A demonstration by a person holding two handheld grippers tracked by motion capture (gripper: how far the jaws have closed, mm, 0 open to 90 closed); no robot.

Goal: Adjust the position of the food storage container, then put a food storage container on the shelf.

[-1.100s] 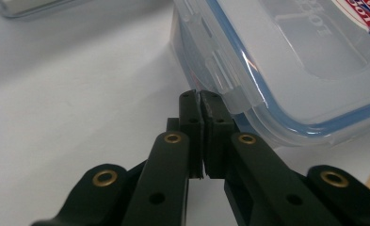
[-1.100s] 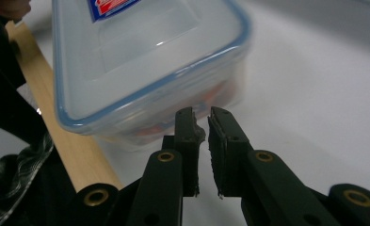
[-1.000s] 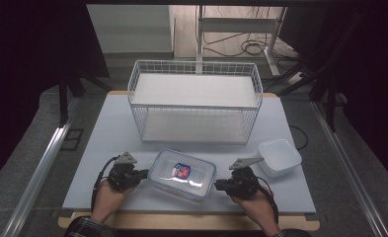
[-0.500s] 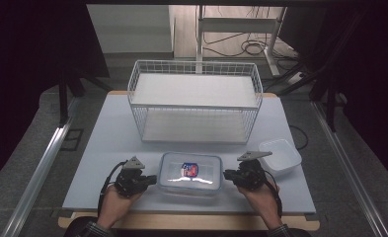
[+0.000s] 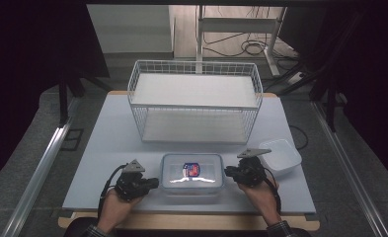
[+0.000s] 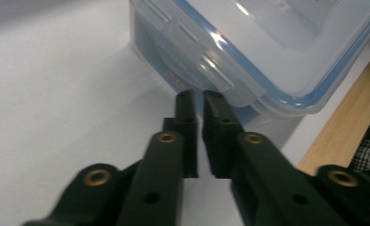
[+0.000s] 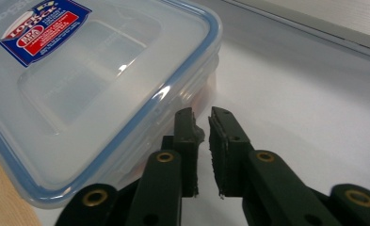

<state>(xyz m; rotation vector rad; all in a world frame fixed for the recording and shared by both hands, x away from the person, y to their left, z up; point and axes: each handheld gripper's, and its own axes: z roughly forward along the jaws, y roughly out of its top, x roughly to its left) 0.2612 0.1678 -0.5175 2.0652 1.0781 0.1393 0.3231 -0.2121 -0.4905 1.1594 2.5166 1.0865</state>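
A clear plastic food container (image 5: 192, 173) with a blue-rimmed lid and a red and blue label lies flat near the table's front edge. My left gripper (image 5: 154, 182) points at its left end. In the left gripper view its tips (image 6: 197, 96) sit just under the lid's latch flap (image 6: 211, 77). These jaws have just been opening to a narrow slit with nothing between them. My right gripper (image 5: 227, 172) points at the right end. Its tips (image 7: 201, 115) rest against the container's (image 7: 93, 80) side, also a slit apart and holding nothing.
A white wire basket (image 5: 194, 63) with a shelf stands at the middle back of the grey table (image 5: 107, 148). A small open clear tub (image 5: 279, 157) sits just right of my right hand. The table's wooden front edge (image 5: 191, 221) runs close behind the container.
The container has turned from skewed to square with the table's front edge. Both grippers have closed in on its two ends, the left from the left and the right from the right.
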